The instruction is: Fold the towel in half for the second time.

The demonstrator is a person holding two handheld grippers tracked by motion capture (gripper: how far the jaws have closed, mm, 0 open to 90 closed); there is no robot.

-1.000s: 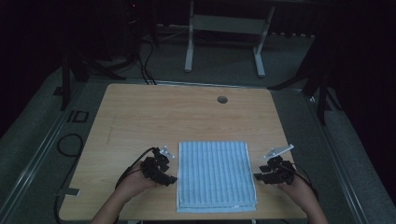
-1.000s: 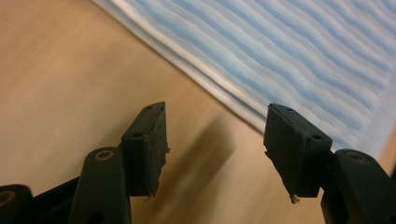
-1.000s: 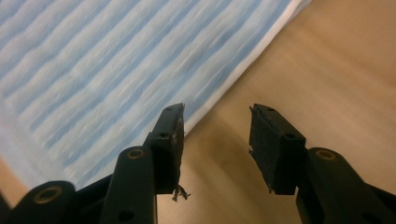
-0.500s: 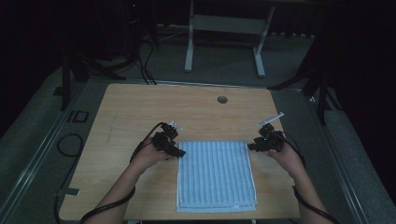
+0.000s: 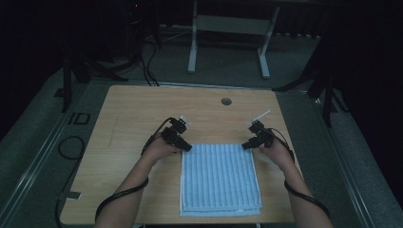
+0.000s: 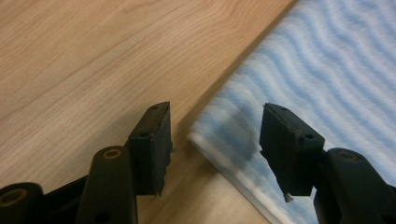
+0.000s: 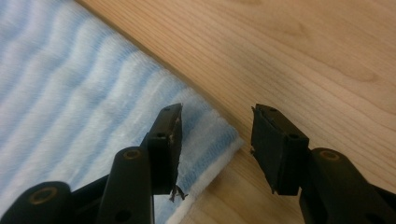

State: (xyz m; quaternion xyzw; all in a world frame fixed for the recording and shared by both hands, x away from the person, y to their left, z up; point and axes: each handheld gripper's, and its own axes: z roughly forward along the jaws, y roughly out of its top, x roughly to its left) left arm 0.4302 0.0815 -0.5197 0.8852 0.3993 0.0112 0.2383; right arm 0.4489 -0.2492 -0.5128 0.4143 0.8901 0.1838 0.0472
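Where the towel [image 5: 220, 176] lies on the table [image 5: 133, 114], left tongs [image 6: 215, 140] and right tongs [image 7: 215, 140] both wide, straddling its far corners.

The pale wooden tabletop [image 6: 84, 60] looks smooth with a fine grain and a faint satin sheen. The blue-and-white striped cloth towel [image 7: 70, 93] has a soft, ribbed, matt weave. The black jaws of each gripper look like matt plastic, their inner pads rough-edged.

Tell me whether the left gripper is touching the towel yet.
Cannot tell. In the left gripper view, the open left gripper straddles a corner of the striped towel, but whether its fingers rest on the cloth isn't plain.
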